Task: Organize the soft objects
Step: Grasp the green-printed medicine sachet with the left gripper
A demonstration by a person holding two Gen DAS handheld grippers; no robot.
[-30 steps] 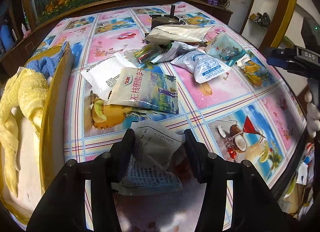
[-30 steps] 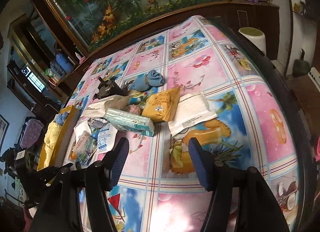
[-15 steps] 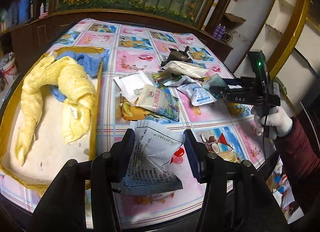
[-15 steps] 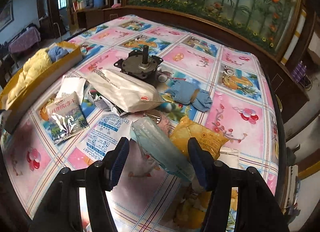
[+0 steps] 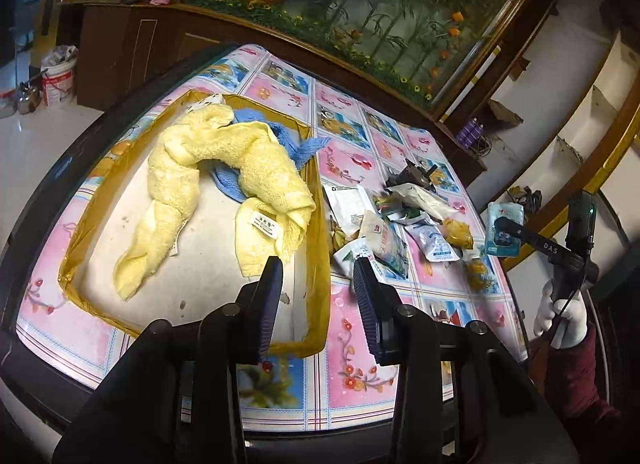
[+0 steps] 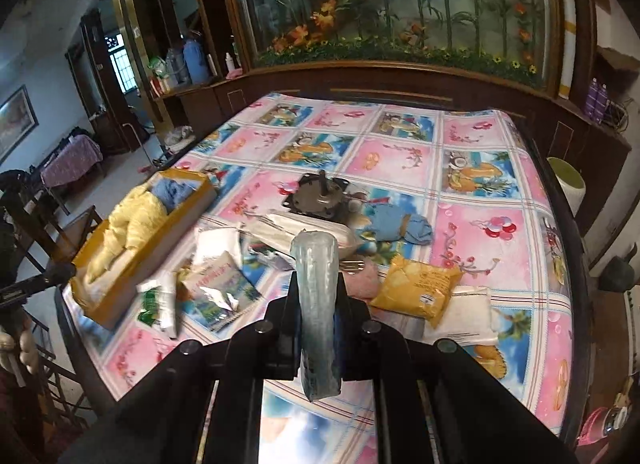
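Observation:
My left gripper (image 5: pixel 318 270) is open and empty, held above the right wall of the yellow box (image 5: pixel 320 224). A yellow towel (image 5: pixel 224 168) and a blue cloth (image 5: pixel 304 146) lie in the box. A white-green packet (image 5: pixel 352 254) lies on the table just right of the box, ahead of the fingers. My right gripper (image 6: pixel 316 284) is shut on a pale teal tissue pack (image 6: pixel 316 304), lifted above the table. It also shows in the left wrist view (image 5: pixel 502 232). The box shows in the right wrist view (image 6: pixel 120 284).
A pile of packets (image 5: pixel 404 220) lies mid-table, with a grey metal part (image 6: pixel 320 200), blue socks (image 6: pixel 400 226), a yellow pouch (image 6: pixel 420 288) and a white pack (image 6: pixel 464 316). The flowered tablecloth (image 6: pixel 400 152) covers the table. A cabinet with a planted tank stands behind.
My left gripper opened and let go of the white packet, then swung left over the box wall. My right gripper shut on the teal tissue pack and lifted it.

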